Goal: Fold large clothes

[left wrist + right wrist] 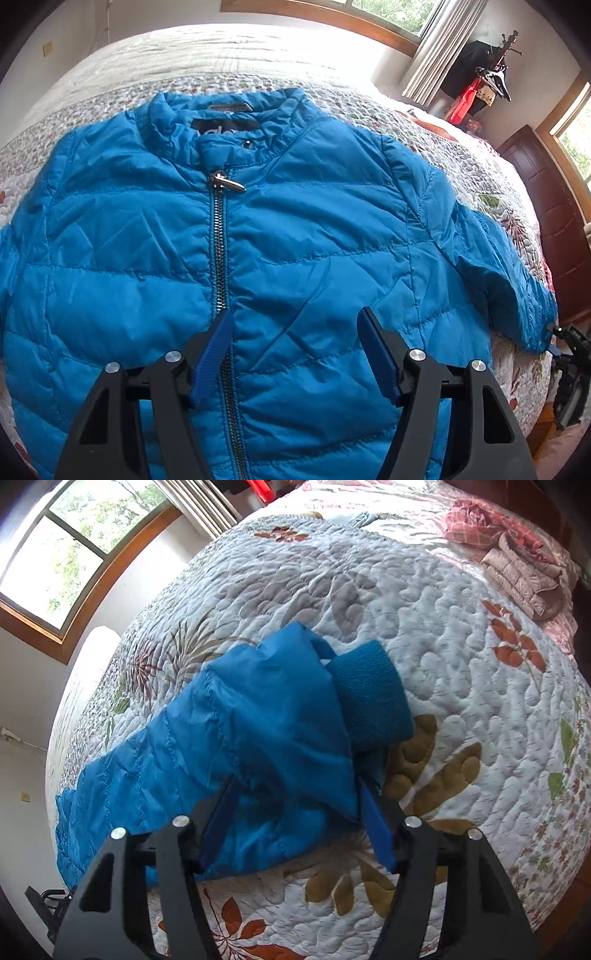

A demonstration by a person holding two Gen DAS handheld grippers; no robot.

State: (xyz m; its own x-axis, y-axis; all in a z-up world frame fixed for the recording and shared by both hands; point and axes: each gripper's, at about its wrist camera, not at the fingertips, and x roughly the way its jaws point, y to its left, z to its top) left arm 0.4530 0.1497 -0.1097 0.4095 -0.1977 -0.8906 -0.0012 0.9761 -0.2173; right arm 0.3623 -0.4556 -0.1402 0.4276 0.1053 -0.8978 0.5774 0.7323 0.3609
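On the bed, a blue quilted jacket (295,229) lies face up and spread flat over a floral quilt (461,672), zipper (220,236) closed to the collar (229,114). Its sleeve (236,738) stretches sideways across the quilt, ending in a knit cuff (369,694). Left gripper (295,354) hovers over the lower chest, jaws wide apart, one blue pad at the zipper line, the other over the front panel; nothing is between them. Right gripper (295,827) sits at the sleeve, jaws apart, with sleeve fabric lying between the pads (376,827); whether the pads press the fabric cannot be told. Beyond the sleeve, a folded beige puffer (524,579) rests near the far edge of the bed. Windows (55,554), a curtain (439,48) and a coat rack (495,70) stand behind.
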